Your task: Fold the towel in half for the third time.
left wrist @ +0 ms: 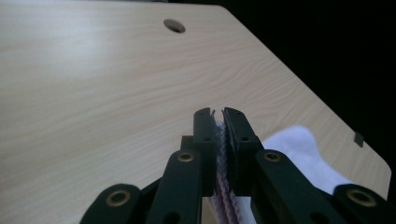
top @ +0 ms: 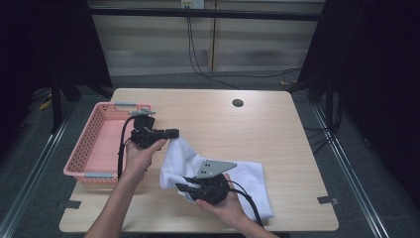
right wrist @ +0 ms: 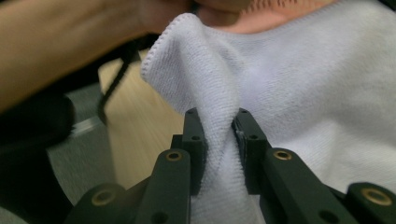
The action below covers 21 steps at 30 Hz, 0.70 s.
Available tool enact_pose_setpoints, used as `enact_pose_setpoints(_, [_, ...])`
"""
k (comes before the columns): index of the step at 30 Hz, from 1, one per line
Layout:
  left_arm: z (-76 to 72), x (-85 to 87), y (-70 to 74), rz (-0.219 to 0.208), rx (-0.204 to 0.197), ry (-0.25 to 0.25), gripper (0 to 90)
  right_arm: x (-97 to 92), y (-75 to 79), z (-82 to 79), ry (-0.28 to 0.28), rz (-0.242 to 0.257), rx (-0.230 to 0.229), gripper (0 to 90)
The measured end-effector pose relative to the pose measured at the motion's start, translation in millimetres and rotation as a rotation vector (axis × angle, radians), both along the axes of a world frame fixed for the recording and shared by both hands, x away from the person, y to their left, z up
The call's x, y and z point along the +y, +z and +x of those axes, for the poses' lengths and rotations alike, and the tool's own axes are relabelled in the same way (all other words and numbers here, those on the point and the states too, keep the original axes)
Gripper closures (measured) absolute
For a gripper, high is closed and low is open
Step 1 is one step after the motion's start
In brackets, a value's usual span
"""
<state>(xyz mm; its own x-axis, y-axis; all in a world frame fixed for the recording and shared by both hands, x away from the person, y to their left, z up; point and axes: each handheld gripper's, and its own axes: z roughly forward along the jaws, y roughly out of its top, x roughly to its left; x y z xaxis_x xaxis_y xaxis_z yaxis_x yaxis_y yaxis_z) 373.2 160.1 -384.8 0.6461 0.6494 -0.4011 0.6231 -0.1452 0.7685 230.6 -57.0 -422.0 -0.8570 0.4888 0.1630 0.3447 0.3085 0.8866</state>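
While clamped at two spots, white cloth point(top: 218, 171) draped over the near middle of the wooden counter point(top: 277, 134), partly lifted off it. Left claw point(top: 173, 133) clenched on the cloth's far left corner, just right of the pink basket point(top: 96, 144); in the left gripper view, left claw point(left wrist: 218, 116) with a thin fold of cloth point(left wrist: 299, 144) pinched between nearly touching jaws. Right claw point(top: 182, 188) clenched on the near left edge of the cloth, pointing left; in the right gripper view, right claw point(right wrist: 215, 119) squeezing a thick stitched fold of cloth point(right wrist: 303, 93) that rises between the jaws. Basket at the counter's left edge, standing apart from the cloth. Round hole point(top: 237, 103) near the far edge.
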Motion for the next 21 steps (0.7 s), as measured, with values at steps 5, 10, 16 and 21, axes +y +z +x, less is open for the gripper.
enact_pose_setpoints(5, [-4.0, -30.1, -2.8, -0.003, -0.009, -0.073, 84.6, -18.6, -1.7, -11.5, -0.056, 0.066, 0.005, 77.5])
enact_pose_setpoints(10, [-10.3, -88.1, -22.2, 0.006, 0.021, -0.174, 84.4, -68.3, -20.9, -35.0, -0.141, 0.057, 0.042, 77.3])
enact_pose_setpoints(16, [-15.0, -161.0, -44.9, 0.059, 0.061, -0.278, 83.7, -125.0, -43.3, -59.0, -0.249, 0.052, 0.114, 75.6])
enact_pose_setpoints(21, [-15.3, -206.7, -68.1, 0.089, 0.117, -0.320, 79.1, -160.2, -50.1, -75.0, -0.306, -0.023, 0.131, 56.0])
